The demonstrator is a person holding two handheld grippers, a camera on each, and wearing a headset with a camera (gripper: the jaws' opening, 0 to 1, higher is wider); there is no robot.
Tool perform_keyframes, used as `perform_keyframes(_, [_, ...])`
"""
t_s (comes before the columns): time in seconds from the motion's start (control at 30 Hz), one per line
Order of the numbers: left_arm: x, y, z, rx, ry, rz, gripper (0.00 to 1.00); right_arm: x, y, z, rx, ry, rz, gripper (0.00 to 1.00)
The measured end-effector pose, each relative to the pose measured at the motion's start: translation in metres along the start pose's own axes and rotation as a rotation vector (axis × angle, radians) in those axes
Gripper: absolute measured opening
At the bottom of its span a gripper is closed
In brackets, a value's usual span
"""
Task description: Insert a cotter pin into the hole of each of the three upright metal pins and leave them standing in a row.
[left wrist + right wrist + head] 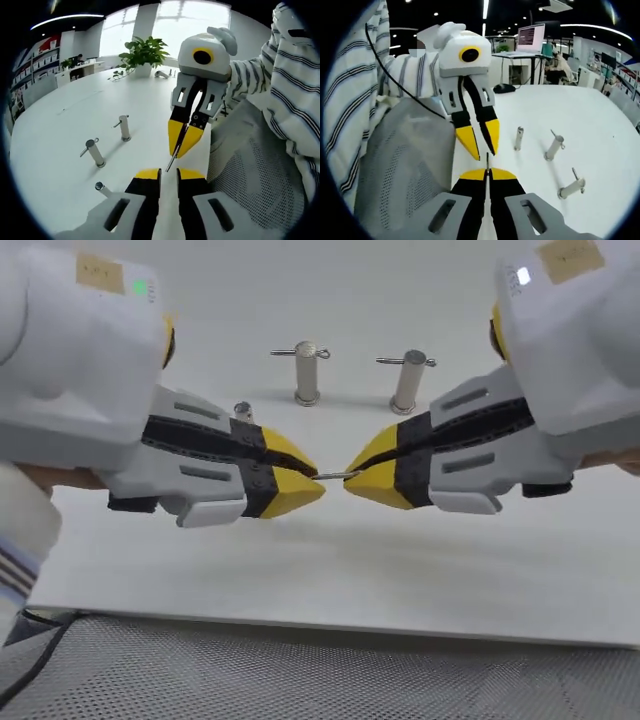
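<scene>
While looking down past the near edge of the white table [330, 580], finds the left gripper [315, 483] and the right gripper [352, 480] hovering tip to tip above it, nearly touching. Shows the right gripper pinched tight on the loose cotter pin [335, 476], held by one end, the free end reaching across to the yellow tips opposite. In the right gripper view, places that free end just short of the slot between the left gripper's jaws, parted narrowly and clasping nothing. In the left gripper view, gives the same: a slim gap, the loose cotter pin's end right at its mouth. Farther from the near edge, toward the middle of the table, sets two upright metal pins side by side, the centre metal pin [307, 375] and the right metal pin [407, 385], each with an inserted cotter pin [285, 352] crosswise through its top. Puts the bare metal pin [519, 138] upright to the left of those two, nearer the near edge, just behind the left gripper
</scene>
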State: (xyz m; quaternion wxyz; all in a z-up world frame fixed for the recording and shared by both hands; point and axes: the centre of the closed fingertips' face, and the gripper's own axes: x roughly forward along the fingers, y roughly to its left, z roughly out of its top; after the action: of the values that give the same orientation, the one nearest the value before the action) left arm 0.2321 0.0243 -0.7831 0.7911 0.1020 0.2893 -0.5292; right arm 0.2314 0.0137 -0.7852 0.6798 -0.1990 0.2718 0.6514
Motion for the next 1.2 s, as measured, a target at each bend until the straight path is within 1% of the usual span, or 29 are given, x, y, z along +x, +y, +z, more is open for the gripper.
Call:
perform_keyframes(0.03, [-0.001,0.006,-0.001,0.014,0.0,0.029,0.2,0.001,-0.002,0.001,0.017,-0.007,-0.01,0.02])
perform_keyframes(0.07, [-0.003,0.016,-0.002,0.051,-0.007,0.074,0.26,0.002,-0.003,0.002,0.029,-0.016,-0.01,0.02])
perform_keyframes(0.1, [-0.005,0.023,-0.001,0.077,-0.015,0.106,0.33,0.004,-0.004,0.003,0.03,-0.025,-0.014,0.02])
perform_keyframes(0.13, [-0.007,0.028,-0.002,0.084,-0.017,0.134,0.37,0.006,-0.006,0.004,0.032,-0.027,-0.026,0.02])
perform_keyframes(0.17, [-0.01,0.034,-0.005,0.067,-0.014,0.158,0.4,0.008,-0.007,0.004,0.032,-0.026,-0.031,0.02])
perform_keyframes(0.2, [-0.012,0.035,-0.007,0.063,-0.015,0.159,0.41,0.01,-0.008,0.005,0.034,-0.027,-0.037,0.02])
perform_keyframes(0.27, [-0.016,0.044,-0.012,0.066,-0.005,0.195,0.41,0.014,-0.011,0.008,0.057,-0.039,-0.061,0.02])
perform_keyframes(0.3, [-0.018,0.049,-0.016,0.07,0.009,0.214,0.41,0.017,-0.014,0.009,0.069,-0.04,-0.069,0.02])
perform_keyframes(0.37, [-0.019,0.053,-0.02,0.065,0.017,0.225,0.41,0.02,-0.018,0.01,0.08,-0.048,-0.087,0.02])
perform_keyframes(0.43, [-0.021,0.057,-0.023,0.062,0.022,0.237,0.41,0.024,-0.022,0.013,0.113,-0.07,-0.092,0.02])
perform_keyframes(0.47, [-0.021,0.059,-0.025,0.061,0.027,0.246,0.41,0.027,-0.024,0.013,0.124,-0.07,-0.103,0.02])
perform_keyframes(0.53, [-0.021,0.063,-0.028,0.053,0.033,0.263,0.41,0.032,-0.029,0.013,0.122,-0.065,-0.119,0.02])
perform_keyframes(0.63, [-0.018,0.066,-0.032,0.037,0.04,0.265,0.4,0.038,-0.037,0.016,0.142,-0.065,-0.146,0.02])
perform_keyframes(0.67, [-0.017,0.068,-0.035,0.028,0.053,0.267,0.39,0.041,-0.04,0.017,0.147,-0.063,-0.16,0.02])
perform_keyframes(0.73, [-0.017,0.072,-0.04,0.019,0.077,0.279,0.37,0.045,-0.044,0.017,0.149,-0.055,-0.17,0.02])
perform_keyframes(0.77, [-0.018,0.078,-0.048,0.026,0.109,0.293,0.36,0.047,-0.046,0.017,0.146,-0.044,-0.181,0.02])
perform_keyframes(0.8, [-0.018,0.082,-0.051,0.032,0.118,0.297,0.34,0.049,-0.048,0.018,0.122,-0.032,-0.198,0.02])
perform_keyframes(0.87, [-0.017,0.086,-0.053,0.021,0.113,0.299,0.31,0.053,-0.047,0.019,0.12,-0.029,-0.201,0.02])
perform_keyframes(1.0, [-0.015,0.091,-0.051,-0.006,0.081,0.294,0.28,0.062,-0.049,0.024,0.132,-0.039,-0.201,0.02])
perform_keyframes(1.1, [-0.013,0.094,-0.051,-0.005,0.081,0.289,0.26,0.063,-0.051,0.025,0.148,-0.043,-0.206,0.02])
perform_keyframes(1.2, [-0.011,0.097,-0.053,-0.005,0.086,0.289,0.26,0.063,-0.054,0.026,0.157,-0.041,-0.218,0.02])
